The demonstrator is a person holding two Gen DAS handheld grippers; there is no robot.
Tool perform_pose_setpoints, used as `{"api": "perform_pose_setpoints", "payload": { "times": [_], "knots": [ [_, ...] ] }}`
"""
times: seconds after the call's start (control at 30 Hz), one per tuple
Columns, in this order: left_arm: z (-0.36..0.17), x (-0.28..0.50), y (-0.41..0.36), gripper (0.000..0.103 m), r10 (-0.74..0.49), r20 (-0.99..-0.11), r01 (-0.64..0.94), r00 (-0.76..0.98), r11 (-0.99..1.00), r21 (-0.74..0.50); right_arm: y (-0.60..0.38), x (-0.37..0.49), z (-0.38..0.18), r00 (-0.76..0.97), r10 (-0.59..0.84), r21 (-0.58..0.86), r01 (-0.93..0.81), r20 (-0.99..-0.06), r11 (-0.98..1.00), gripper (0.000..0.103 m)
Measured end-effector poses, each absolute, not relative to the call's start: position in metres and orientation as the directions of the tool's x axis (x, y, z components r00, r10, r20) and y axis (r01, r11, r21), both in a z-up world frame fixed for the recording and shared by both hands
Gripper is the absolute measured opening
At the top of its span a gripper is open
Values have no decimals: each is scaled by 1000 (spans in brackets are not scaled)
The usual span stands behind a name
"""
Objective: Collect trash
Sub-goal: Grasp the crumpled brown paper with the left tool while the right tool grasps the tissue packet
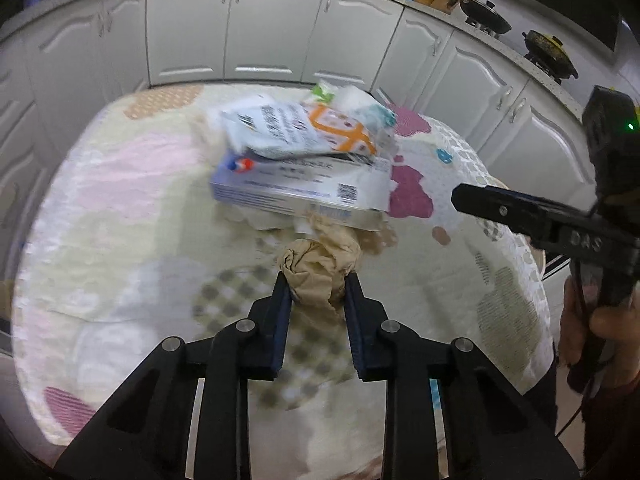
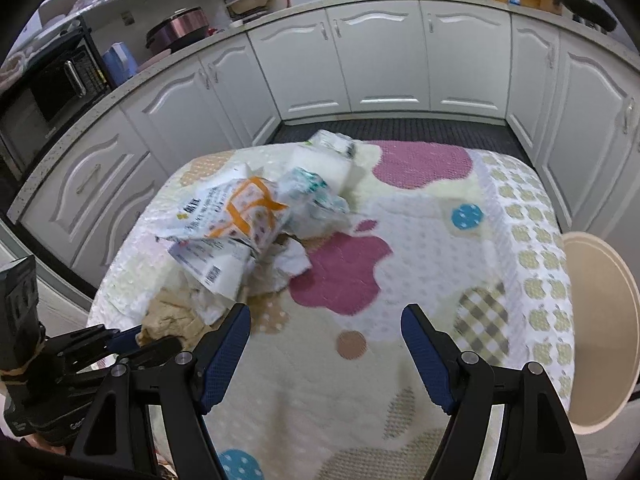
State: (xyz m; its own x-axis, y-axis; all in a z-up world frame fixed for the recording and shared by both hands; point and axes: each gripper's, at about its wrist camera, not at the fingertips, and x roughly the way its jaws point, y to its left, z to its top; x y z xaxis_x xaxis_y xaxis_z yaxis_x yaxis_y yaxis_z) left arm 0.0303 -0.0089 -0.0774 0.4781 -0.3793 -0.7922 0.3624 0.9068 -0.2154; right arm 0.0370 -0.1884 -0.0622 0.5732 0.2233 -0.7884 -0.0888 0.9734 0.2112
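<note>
A pile of trash lies on the patterned tablecloth [image 1: 120, 184]: a flat white-and-blue box [image 1: 296, 188], a white plastic bag with an orange print [image 1: 308, 128], white wrappers and tissues [image 2: 316, 196]. My left gripper [image 1: 316, 284] is shut on a crumpled brown paper wad [image 1: 316, 268] at the near edge of the pile; the brown paper also shows in the right wrist view [image 2: 176, 316]. My right gripper [image 2: 326, 320] is open and empty above the cloth, to the right of the pile. It shows in the left wrist view [image 1: 520, 208] too.
A cream round bin [image 2: 600, 336] stands at the table's right edge. White kitchen cabinets [image 2: 380, 64] run behind the table. A counter holds a microwave [image 2: 44, 92], pots [image 1: 548, 52] and a pan [image 1: 484, 12].
</note>
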Motion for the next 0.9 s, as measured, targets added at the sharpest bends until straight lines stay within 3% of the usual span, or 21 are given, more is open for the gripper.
{"api": "perform_pose_setpoints", "payload": {
  "times": [0.23, 0.53, 0.63, 0.67, 0.7, 0.77, 0.9],
  "knots": [
    [-69, 35, 34, 22, -320, -785, 275, 530, 941, -197, -170, 57, -56, 580, 241, 199, -136, -778, 971, 75],
    [-92, 45, 53, 23, -289, -810, 201, 510, 956, -215, -186, 104, -68, 576, 210, 221, -52, -790, 974, 75],
    [-97, 52, 57, 34, -292, -805, 156, 517, 956, -246, -187, 120, -76, 579, 219, 235, -49, -785, 971, 75],
    [-99, 55, 58, 43, -297, -805, 147, 514, 955, -259, -188, 125, -79, 580, 218, 239, -42, -785, 970, 72],
    [-101, 57, 58, 50, -299, -807, 140, 510, 954, -266, -189, 130, -83, 582, 224, 252, -34, -782, 967, 59],
    [-106, 62, 57, 52, -299, -811, 124, 503, 953, -275, -194, 138, -92, 567, 264, 303, -27, -780, 953, 39],
    [-109, 68, 55, 52, -289, -806, 117, 517, 956, -268, -203, 132, -96, 580, 287, 335, -25, -762, 942, 25]
  ]
}}
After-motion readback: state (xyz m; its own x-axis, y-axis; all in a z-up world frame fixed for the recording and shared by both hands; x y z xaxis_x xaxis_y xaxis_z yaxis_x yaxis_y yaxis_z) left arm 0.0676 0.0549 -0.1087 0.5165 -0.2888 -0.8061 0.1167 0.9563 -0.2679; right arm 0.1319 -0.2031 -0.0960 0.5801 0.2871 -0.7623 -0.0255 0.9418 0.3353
